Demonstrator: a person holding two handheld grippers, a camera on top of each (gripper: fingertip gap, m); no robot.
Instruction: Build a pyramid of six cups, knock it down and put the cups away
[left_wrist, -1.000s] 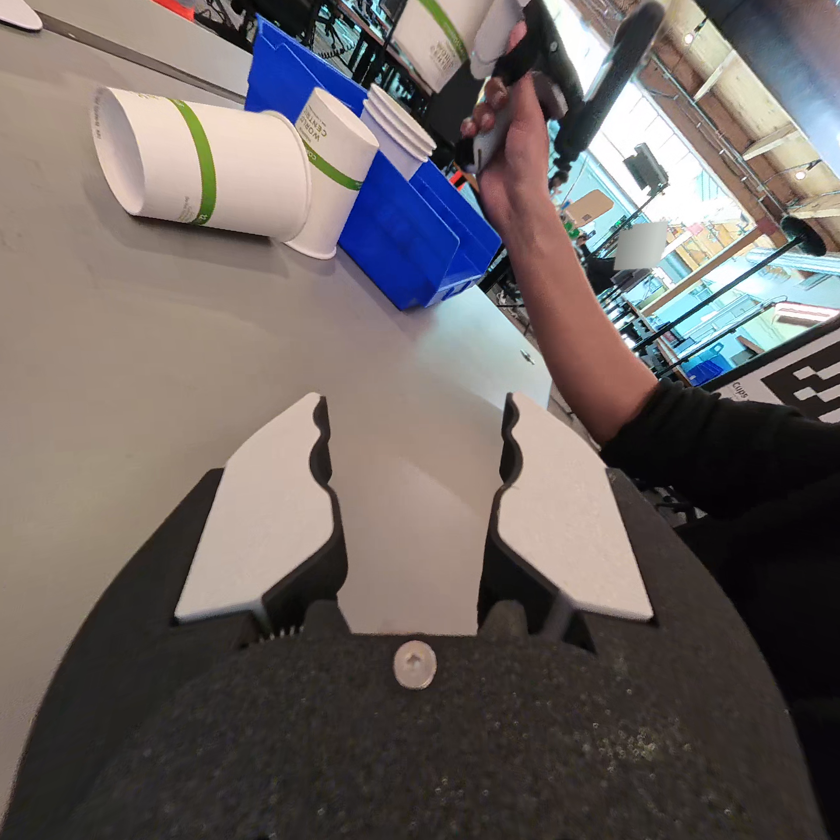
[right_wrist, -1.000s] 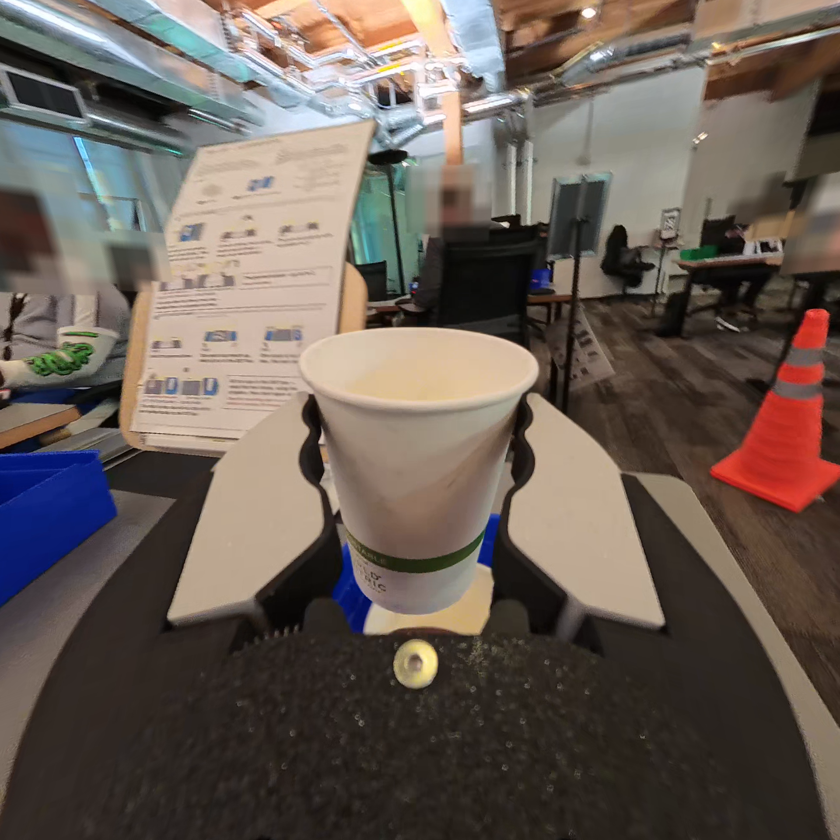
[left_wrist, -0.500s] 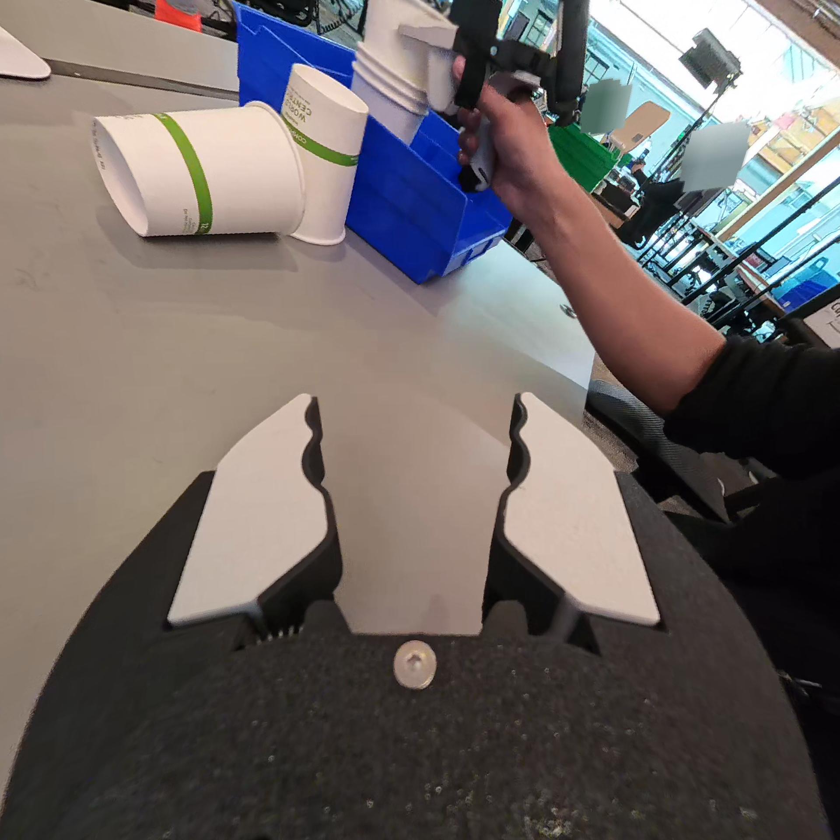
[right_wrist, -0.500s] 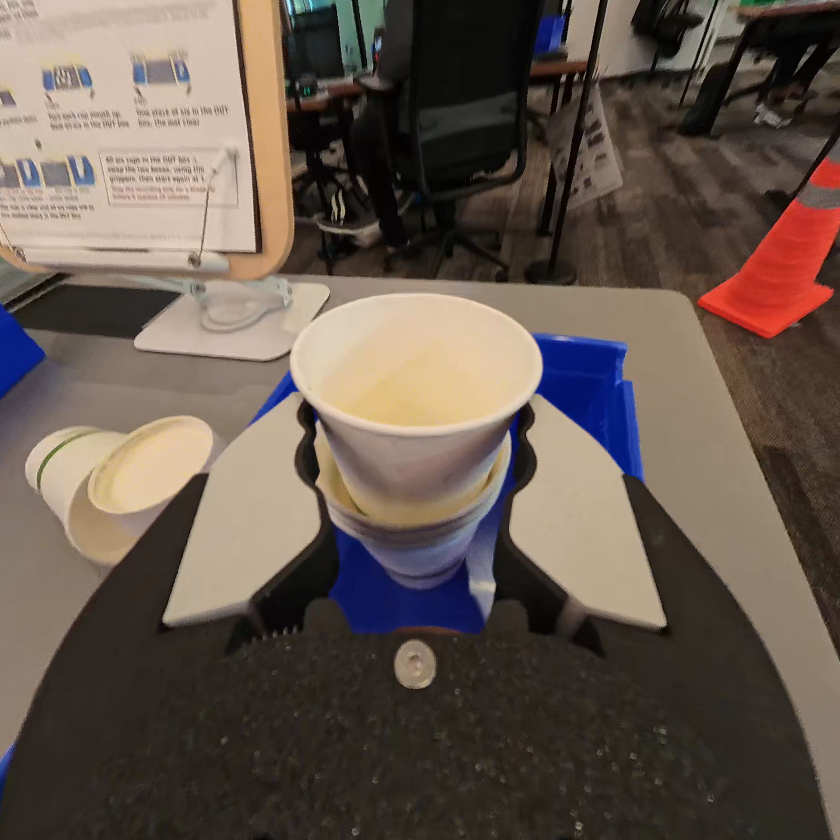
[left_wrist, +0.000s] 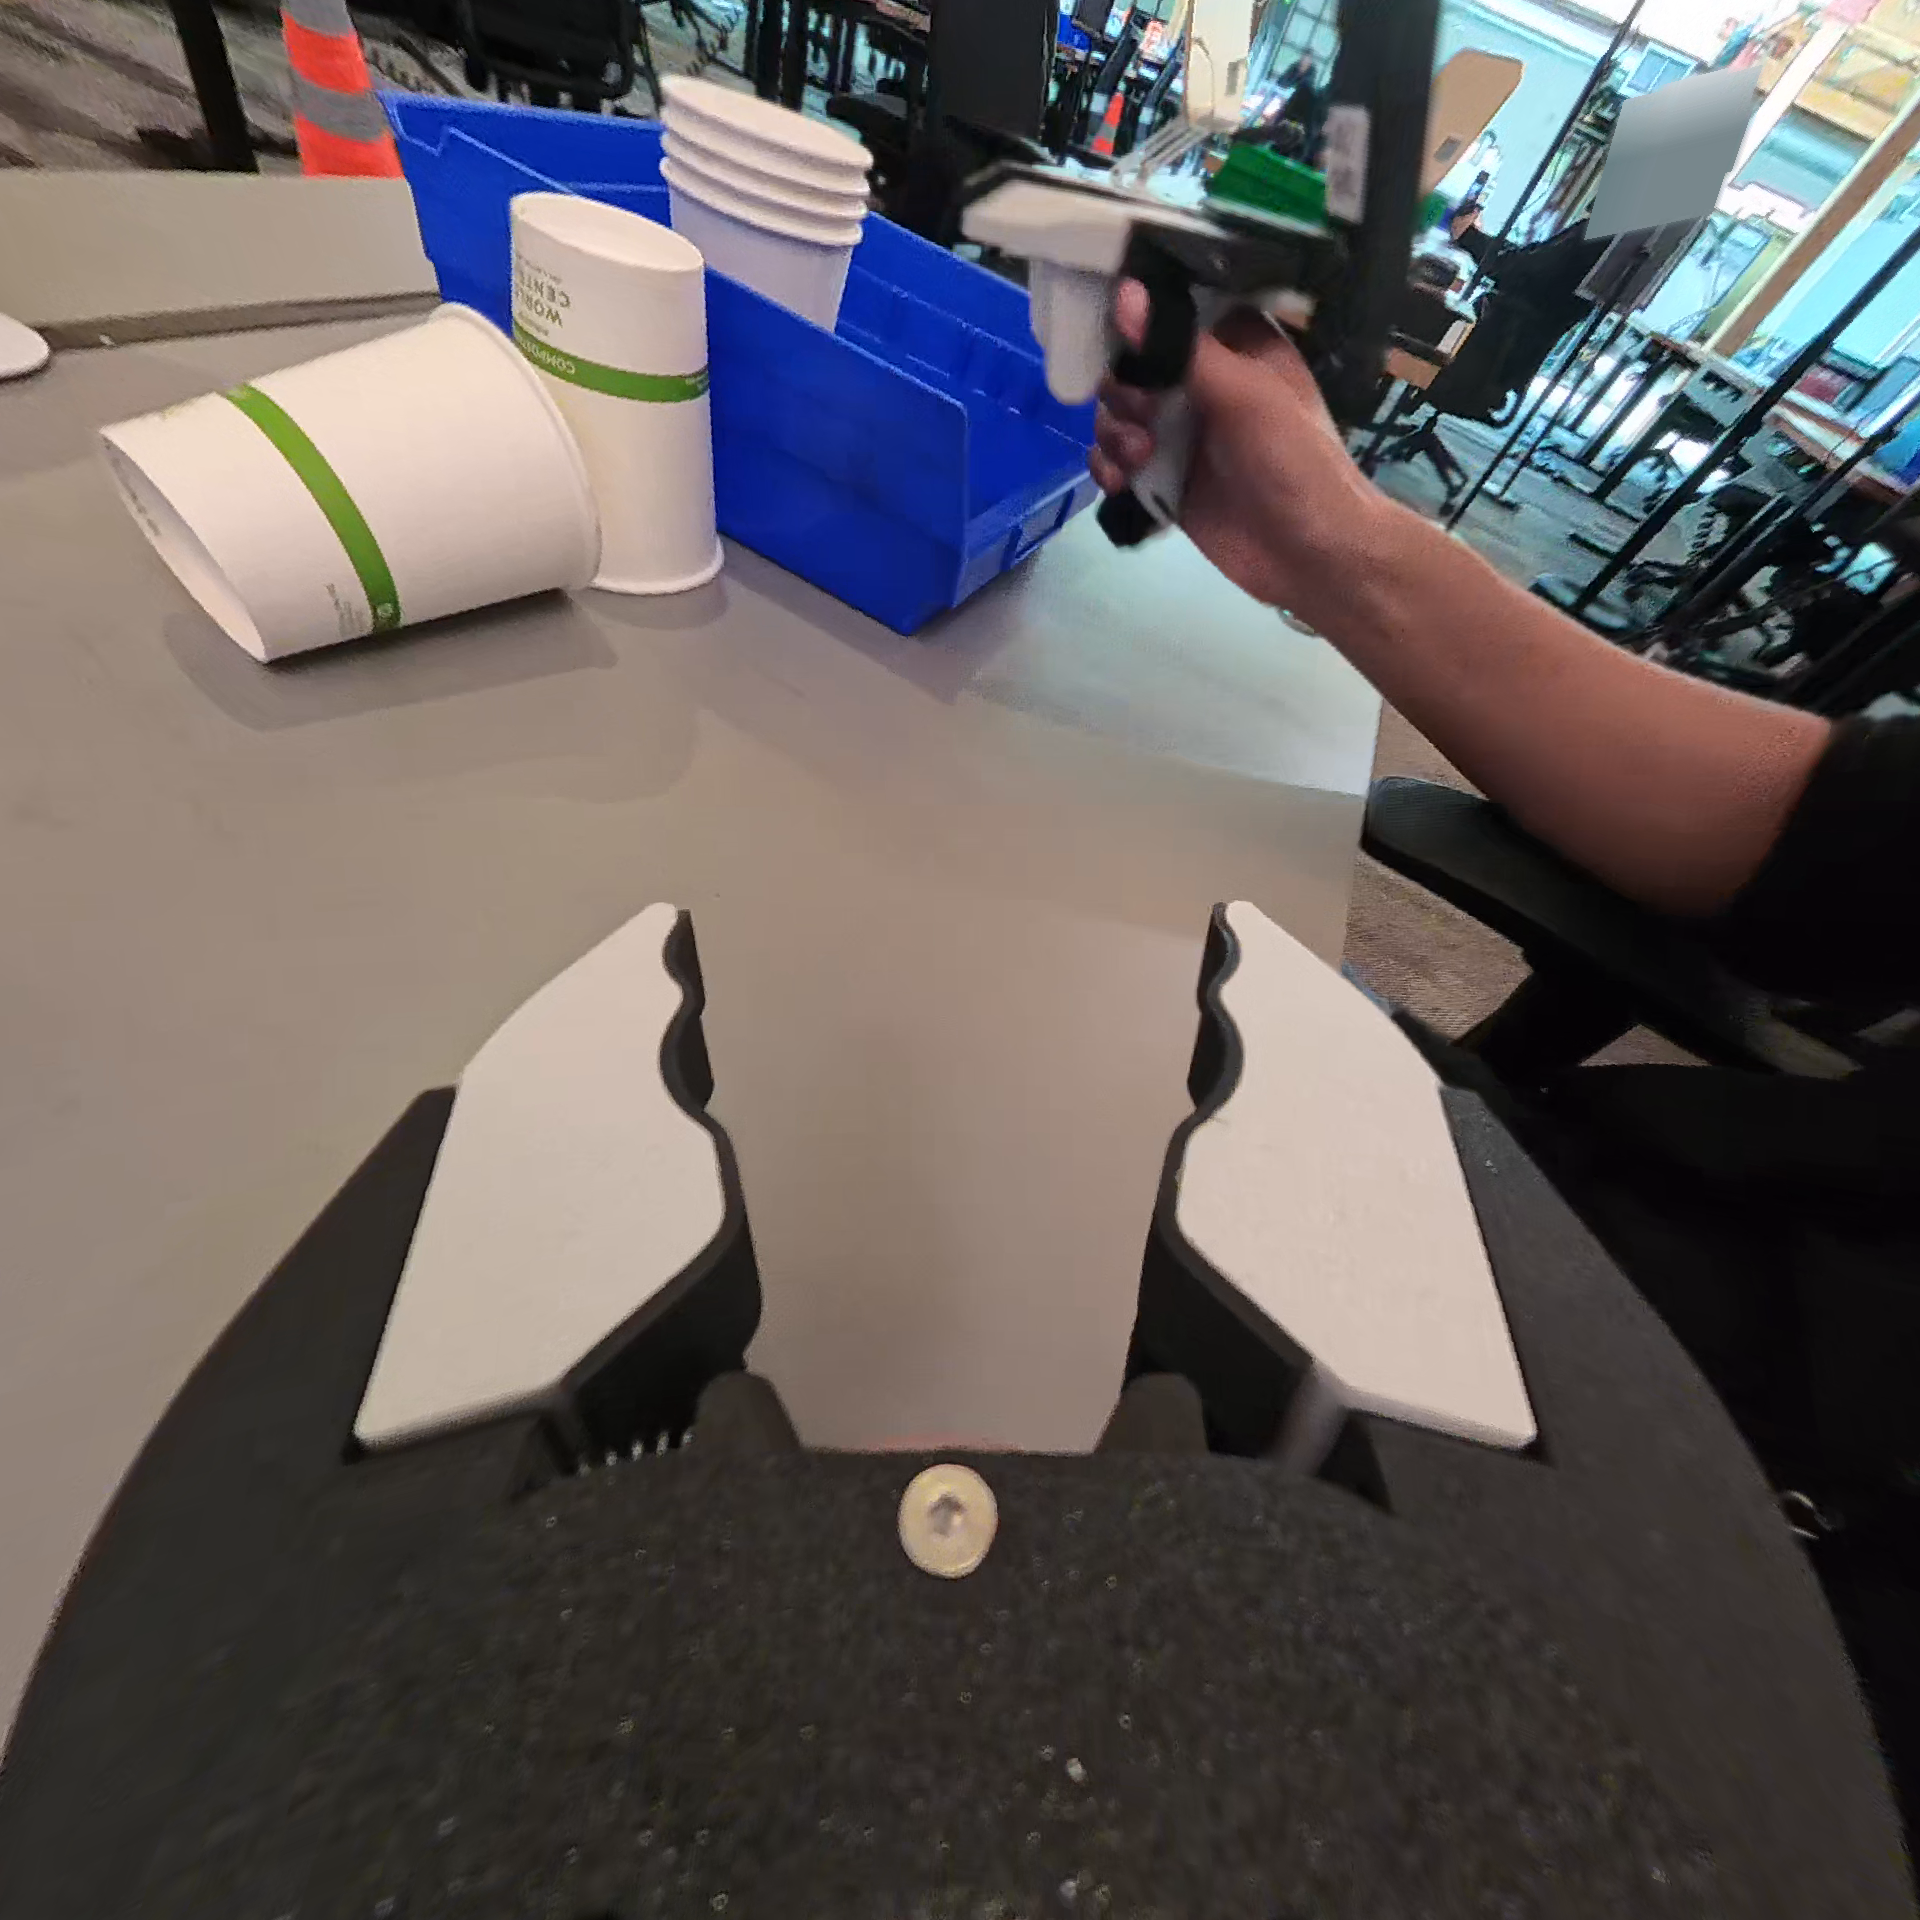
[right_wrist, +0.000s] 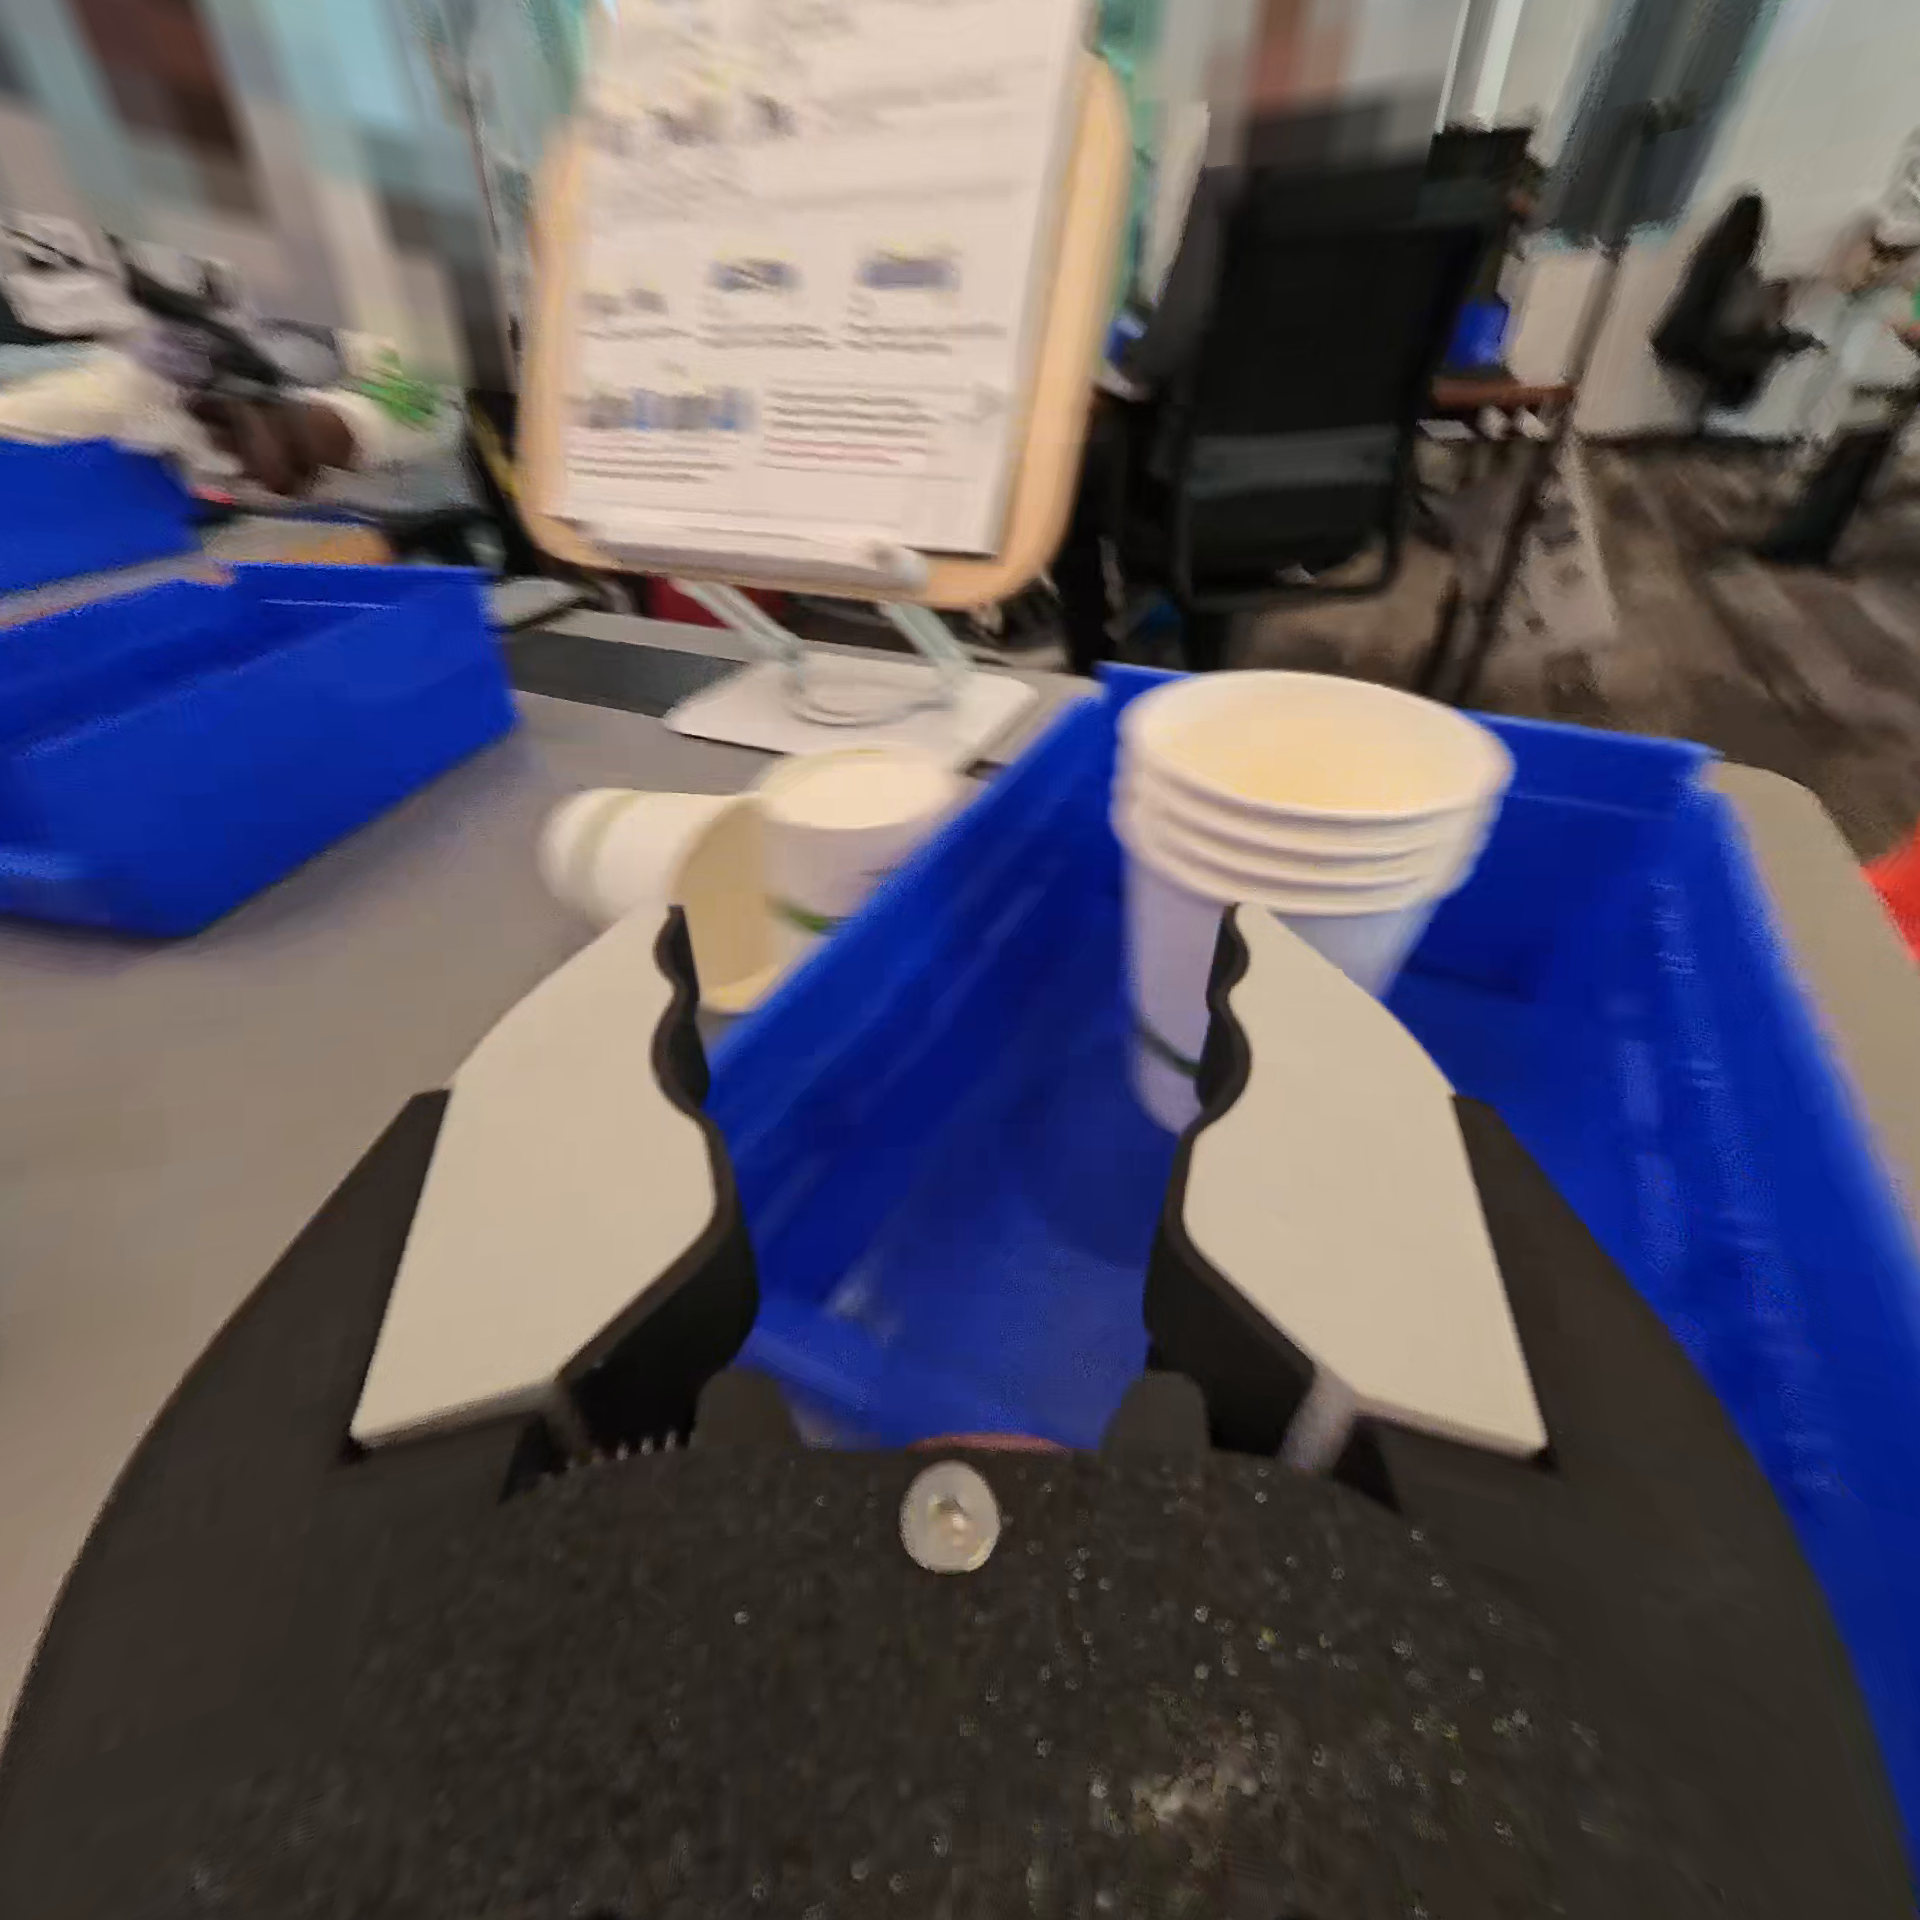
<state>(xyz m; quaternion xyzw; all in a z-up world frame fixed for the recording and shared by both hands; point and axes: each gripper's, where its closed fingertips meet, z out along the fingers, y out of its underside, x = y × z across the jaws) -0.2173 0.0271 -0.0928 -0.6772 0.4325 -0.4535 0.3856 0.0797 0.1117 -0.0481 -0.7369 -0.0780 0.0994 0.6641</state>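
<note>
A stack of several white paper cups (right_wrist: 1309, 790) stands nested in the blue bin (right_wrist: 1621, 1039). My right gripper (right_wrist: 951, 925) is open and empty, just in front of and to the left of the stack, above the bin. Beside the bin, one green-banded cup (left_wrist: 343, 509) lies on its side and another (left_wrist: 623, 384) stands upside down against it; both also show in the right wrist view, the lying one (right_wrist: 613, 852) and the upside-down one (right_wrist: 852, 821). My left gripper (left_wrist: 951, 935) is open and empty, low over the grey table. The stack (left_wrist: 769, 197), the bin (left_wrist: 883, 447) and the right gripper (left_wrist: 997, 213) show in the left wrist view.
A second blue bin (right_wrist: 239, 727) sits at the far left of the table. An instruction board on a white stand (right_wrist: 821, 312) stands behind the cups. The table's right edge (left_wrist: 1351, 831) is near, with a chair beyond. An orange cone (left_wrist: 332, 83) stands on the floor.
My right gripper lowered its cup onto the stack in the bin, opened, and drew back empty. My left gripper stayed open over the table, its view tilting slightly.
</note>
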